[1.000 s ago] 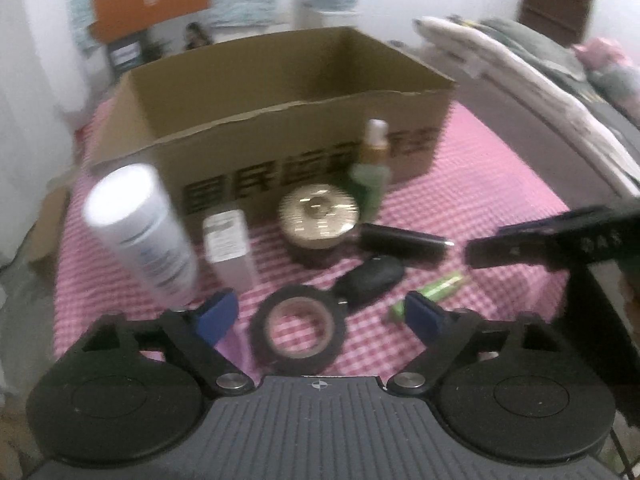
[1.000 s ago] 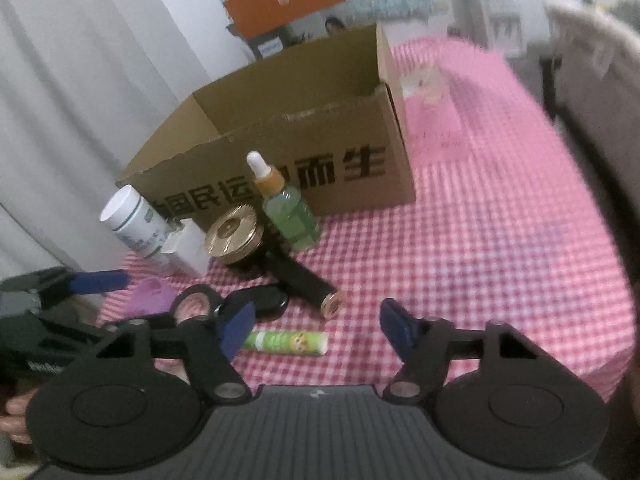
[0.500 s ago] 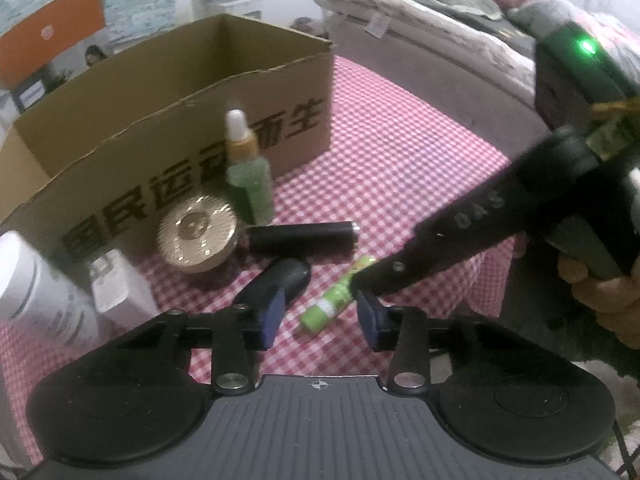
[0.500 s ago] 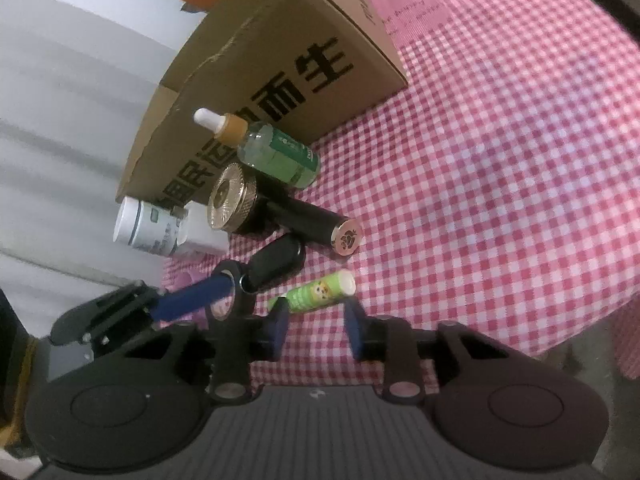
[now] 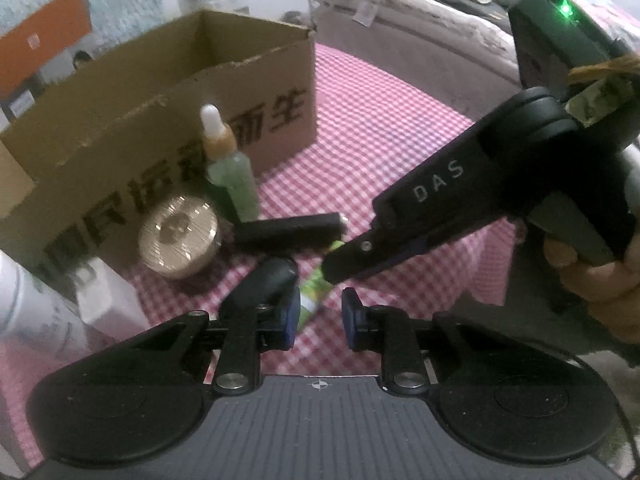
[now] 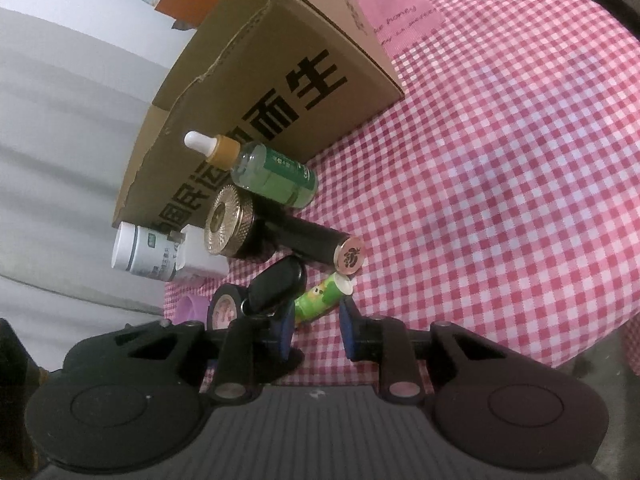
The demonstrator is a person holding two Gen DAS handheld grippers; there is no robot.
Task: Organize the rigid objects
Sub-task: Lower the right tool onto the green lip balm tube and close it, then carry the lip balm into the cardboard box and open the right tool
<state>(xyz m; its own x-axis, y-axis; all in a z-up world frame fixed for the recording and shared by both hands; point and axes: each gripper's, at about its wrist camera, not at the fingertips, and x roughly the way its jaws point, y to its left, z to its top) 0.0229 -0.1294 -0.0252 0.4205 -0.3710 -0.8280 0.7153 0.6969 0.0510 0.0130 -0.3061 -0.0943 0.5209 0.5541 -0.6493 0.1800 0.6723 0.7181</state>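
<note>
Ten rigid items lie in a cluster on the counter, which is covered in a red-and-white gingham cloth.

- Cardboard box: corrugated, open-topped, with a torn rim and bold black characters on its near wall. It stands at the far side of the cluster.
- Dropper bottle: clear green body, tan collar, white bulb. It stands upright just before the box.
- Jar: dark and squat, with a knurled gold lid.
- Black cylinder: matte, lying on its side, with a copper end cap that bears a stamped pattern.
- Black oval case: smooth and rounded.
- Tape roll: black, lying flat at the near left.
- White bottle and small white carton: side by side at the left.
- Purple piece: partly hidden, so its kind cannot be told.
- Green tube: glossy printed label and white cap. It lies nearest, beside the oval case.

Left tool: its blue pads stand narrow and are closing. The tube's near end lies in the gap, not yet pinched.
Right tool: also narrow and closing, with the same tube's near end between its pads. A hand grips its handle.

Room: a pale curtain hangs at the left and piled bedding lies at the far right. A pink card lies on the cloth past the box.

Open room: right of the cluster the cloth is bare as far as the counter's rounded edge.
</note>
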